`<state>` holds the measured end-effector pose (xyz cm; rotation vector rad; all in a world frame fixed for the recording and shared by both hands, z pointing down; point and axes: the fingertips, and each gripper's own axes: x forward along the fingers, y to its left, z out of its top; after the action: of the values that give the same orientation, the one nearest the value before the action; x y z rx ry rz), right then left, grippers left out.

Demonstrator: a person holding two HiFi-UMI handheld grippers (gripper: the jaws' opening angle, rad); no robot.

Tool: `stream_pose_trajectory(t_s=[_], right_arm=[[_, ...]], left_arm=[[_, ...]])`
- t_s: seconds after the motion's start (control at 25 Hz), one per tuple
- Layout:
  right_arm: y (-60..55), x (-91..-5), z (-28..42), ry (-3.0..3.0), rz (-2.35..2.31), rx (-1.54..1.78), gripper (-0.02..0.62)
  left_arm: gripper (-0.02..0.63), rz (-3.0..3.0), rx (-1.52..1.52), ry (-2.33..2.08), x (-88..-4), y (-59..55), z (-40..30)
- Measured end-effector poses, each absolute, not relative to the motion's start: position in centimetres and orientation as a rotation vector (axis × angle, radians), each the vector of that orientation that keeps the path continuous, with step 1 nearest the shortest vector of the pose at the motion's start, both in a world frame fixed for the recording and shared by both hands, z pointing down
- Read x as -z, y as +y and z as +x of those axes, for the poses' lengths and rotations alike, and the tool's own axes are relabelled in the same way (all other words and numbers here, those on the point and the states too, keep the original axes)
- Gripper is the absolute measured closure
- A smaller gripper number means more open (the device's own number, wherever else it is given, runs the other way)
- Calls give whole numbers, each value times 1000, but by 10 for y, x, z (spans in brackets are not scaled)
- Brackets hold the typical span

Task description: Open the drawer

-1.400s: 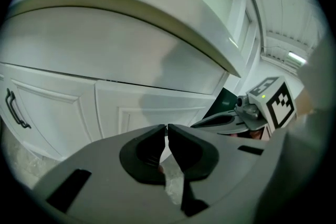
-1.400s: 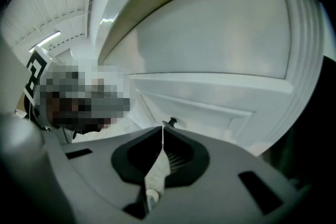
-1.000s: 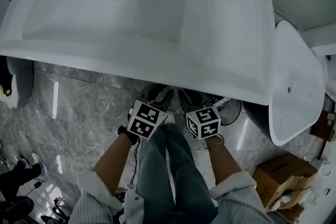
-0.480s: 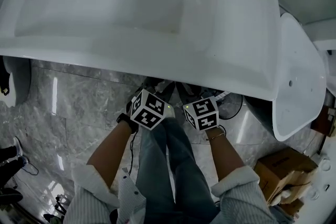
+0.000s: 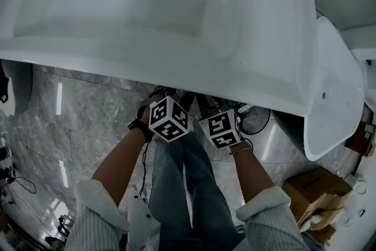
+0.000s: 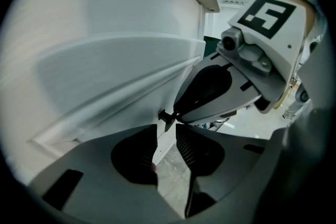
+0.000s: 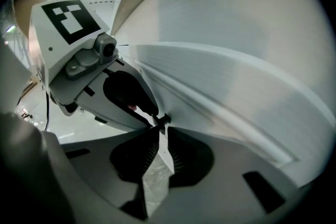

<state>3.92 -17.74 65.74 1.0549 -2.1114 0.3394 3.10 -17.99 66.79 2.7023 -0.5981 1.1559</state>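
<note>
Under the front edge of the white sink counter (image 5: 147, 67), the left gripper (image 5: 167, 97) reached forward with its jaws barely apart, only a thin slit of grey floor (image 5: 70, 120) showing between them and nothing held. In the left gripper view the white drawer (image 6: 105, 76) filled the frame up and to the left of the fingertips, a little ahead of them and apparently not yet touched. A raised lip crossed its face, running sideways along the front of the cabinet, so the drawer's long axis seemed to lie left to right under the counter edge and its face pointed out toward the person. Just beside it, tip almost against tip, the right gripper (image 5: 214, 107) had its jaws drawn together at the tips, empty as well. From that side the drawer (image 7: 252, 97) rose up and to the right of the fingers. Both grippers looked about equally near the lip, which the counter hid from the head view. The pull would probably have to come straight back toward the person.
</note>
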Motion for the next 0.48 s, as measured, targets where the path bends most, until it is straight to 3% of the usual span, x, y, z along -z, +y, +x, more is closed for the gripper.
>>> stream_pose_trajectory(t_s=[0.48], right_arm=[[-176,-659,36,-2110,901,-178,569]], left_arm=[[517,2797,-1276,-417,-674,-175,42]])
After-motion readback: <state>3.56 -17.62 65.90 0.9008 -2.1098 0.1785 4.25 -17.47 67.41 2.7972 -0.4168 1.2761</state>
